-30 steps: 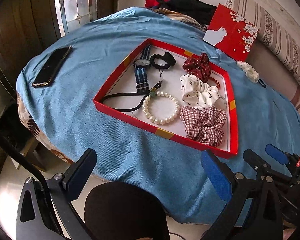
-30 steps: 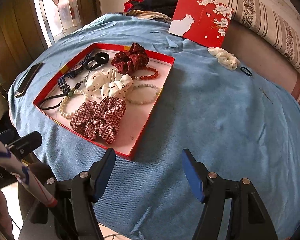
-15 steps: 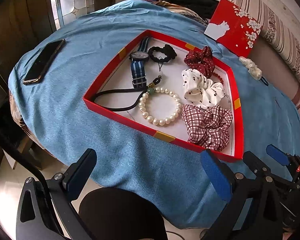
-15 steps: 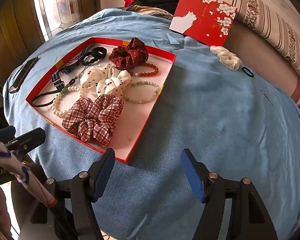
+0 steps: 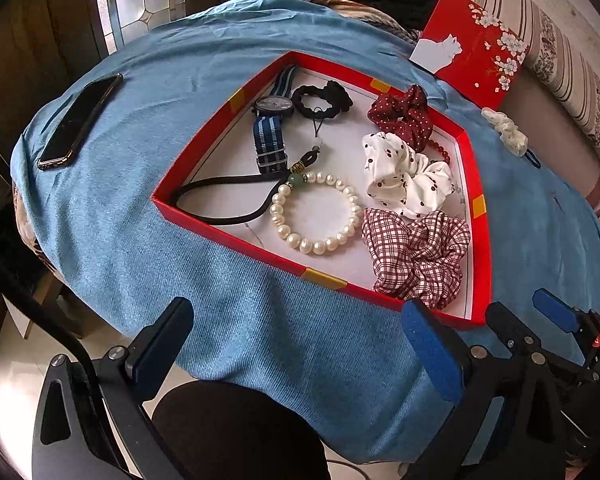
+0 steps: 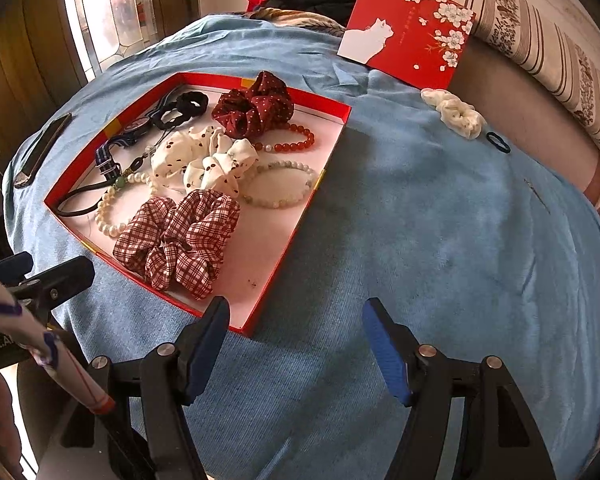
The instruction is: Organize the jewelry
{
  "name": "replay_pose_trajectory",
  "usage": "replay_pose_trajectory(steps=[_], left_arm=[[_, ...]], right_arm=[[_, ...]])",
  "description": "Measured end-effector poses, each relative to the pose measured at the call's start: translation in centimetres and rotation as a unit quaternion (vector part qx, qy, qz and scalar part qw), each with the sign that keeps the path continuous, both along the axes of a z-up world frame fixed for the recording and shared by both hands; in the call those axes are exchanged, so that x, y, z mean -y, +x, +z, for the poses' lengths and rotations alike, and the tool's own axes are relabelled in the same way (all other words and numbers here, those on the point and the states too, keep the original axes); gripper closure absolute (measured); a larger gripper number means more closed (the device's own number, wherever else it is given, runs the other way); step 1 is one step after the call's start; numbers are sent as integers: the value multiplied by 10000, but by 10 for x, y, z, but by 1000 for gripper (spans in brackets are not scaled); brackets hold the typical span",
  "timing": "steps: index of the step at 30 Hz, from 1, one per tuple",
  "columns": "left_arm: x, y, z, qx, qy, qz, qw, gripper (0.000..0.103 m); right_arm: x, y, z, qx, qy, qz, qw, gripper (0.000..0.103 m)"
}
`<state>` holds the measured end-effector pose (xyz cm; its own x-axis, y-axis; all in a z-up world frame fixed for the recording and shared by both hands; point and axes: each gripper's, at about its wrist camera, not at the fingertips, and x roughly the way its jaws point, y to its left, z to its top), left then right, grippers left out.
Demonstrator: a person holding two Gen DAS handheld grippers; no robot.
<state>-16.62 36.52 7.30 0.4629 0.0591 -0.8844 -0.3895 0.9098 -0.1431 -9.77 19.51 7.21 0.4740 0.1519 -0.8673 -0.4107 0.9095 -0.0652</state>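
Blue cloth (image 5: 148, 216) covers the table, the largest thing in both views. On it sits the red tray (image 5: 485, 240), shallow, white-floored, holding the jewelry and hair pieces.

Tray contents, left wrist view: plaid scrunchie (image 5: 416, 254) at the near right corner; white dotted scrunchie (image 5: 404, 174) just behind it, touching; dark red dotted scrunchie (image 5: 402, 114) farther back. Pearl bracelet (image 5: 316, 212) lies flat mid-tray, a black cord (image 5: 224, 200) looping from its green bead toward the left corner. Striped-band watch (image 5: 272, 128) and black hair tie (image 5: 320, 100) lie at the far left.

Right wrist view only: pale bead bracelet (image 6: 280, 184) right of the white scrunchie, and the red bead bracelet (image 6: 296, 140) in full; from the left wrist the scrunchies hide nearly all of both.

Outside the tray: red cat-print card (image 6: 408, 32) propped at the far edge; phone (image 5: 80, 120) on the cloth, well left of the tray; white scrunchie (image 6: 454, 114) and small dark hair band (image 6: 498, 142) on the cloth beyond the tray's right side, near each other.

Left tongs (image 5: 296, 344): jaws wide apart, empty, over the near cloth edge just short of the tray. Right tongs (image 6: 294, 344): jaws apart, empty, at the tray's near right corner. The left tongs' arm blocks the tray's lower left corner in the right view.
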Motion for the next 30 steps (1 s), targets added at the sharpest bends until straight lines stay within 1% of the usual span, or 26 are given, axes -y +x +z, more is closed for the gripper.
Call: replay_pose_trajectory(steps=[8,21,30], left_arm=[[2,1,1,-9,40,9,10000,0],[7,-6,9,54,109,8,9999,0],[10,-8,10,57,93,-3,9999,0]], right_arm=[[1,-2,-1,-1,20,24,10000,30],[5,-9,4,44,66,22,10000,29],[3,-11,4,64,43,63,10000,29]])
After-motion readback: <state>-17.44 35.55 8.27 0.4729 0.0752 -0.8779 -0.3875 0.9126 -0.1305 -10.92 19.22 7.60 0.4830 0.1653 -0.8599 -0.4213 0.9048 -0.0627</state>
